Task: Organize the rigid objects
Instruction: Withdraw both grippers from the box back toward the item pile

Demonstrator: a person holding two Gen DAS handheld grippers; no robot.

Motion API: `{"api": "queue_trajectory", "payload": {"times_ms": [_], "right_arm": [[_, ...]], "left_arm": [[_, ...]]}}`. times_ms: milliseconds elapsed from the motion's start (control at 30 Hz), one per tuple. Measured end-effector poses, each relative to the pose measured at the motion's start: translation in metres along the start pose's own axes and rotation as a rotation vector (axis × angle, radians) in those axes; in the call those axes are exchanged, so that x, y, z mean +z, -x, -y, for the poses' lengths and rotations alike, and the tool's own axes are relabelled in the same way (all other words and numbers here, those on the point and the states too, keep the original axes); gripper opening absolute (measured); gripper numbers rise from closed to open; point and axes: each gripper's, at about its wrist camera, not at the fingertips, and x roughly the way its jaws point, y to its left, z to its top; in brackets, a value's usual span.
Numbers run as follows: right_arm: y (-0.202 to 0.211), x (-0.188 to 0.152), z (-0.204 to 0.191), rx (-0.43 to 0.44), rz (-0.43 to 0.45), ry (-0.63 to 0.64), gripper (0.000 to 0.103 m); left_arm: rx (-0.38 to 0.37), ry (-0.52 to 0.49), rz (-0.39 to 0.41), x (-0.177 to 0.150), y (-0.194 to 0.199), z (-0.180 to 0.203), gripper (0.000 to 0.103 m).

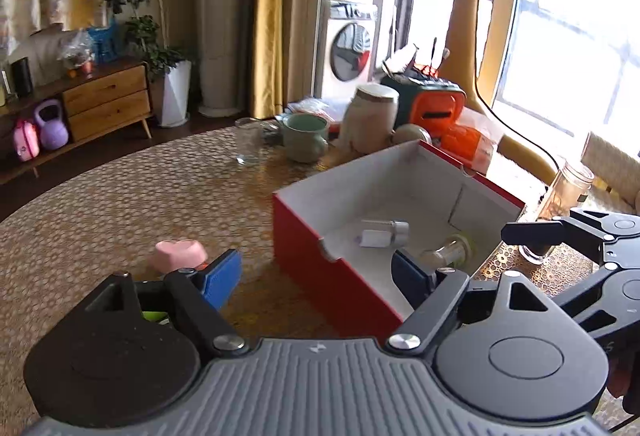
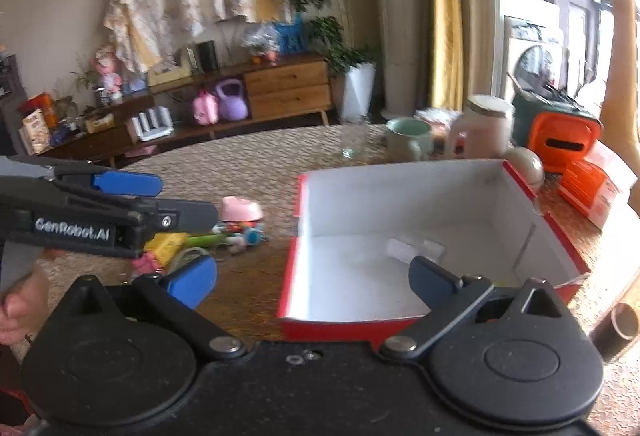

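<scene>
Left wrist view shows your left tongs standing open and empty, straddling the near corner of the red box, so drop them carelessly and a pad will catch the cardboard wall and shove the box across the counter. Your right tongs are also spread wide with nothing between them, above the box's near rim. Two small clear bottles already lie loose on the box floor, and a knock could roll them. The remaining pieces sit left of the box: the pink heart-shaped case and, in the right wrist view, a heap of small toys. That heap is tangled, so a grab there may pinch two at once or scatter them. With both tongs so close together, they could collide.
</scene>
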Motion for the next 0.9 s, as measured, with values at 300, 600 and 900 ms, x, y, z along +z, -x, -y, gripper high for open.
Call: {"api": "queue_trajectory", "payload": {"times_ms": [300,600,900], "right_arm": [[-0.005,-0.016,-0.048,0.063,0.023,0.068,0.103],[-0.027,-0.030,-0.088,0.119,-0.020,0.112,0.103],[-0.059,-0.043,-0.119,0.152,-0.068,0.147,0.103]], "left_arm": [[0.092,0.031,0.062,-0.037,0.038,-0.040,0.083],[0.147,0.089,0.076,-0.074,0.053,-0.084,0.083],[0.216,0.149,0.058,-0.096,0.047,-0.118,0.083]]}}
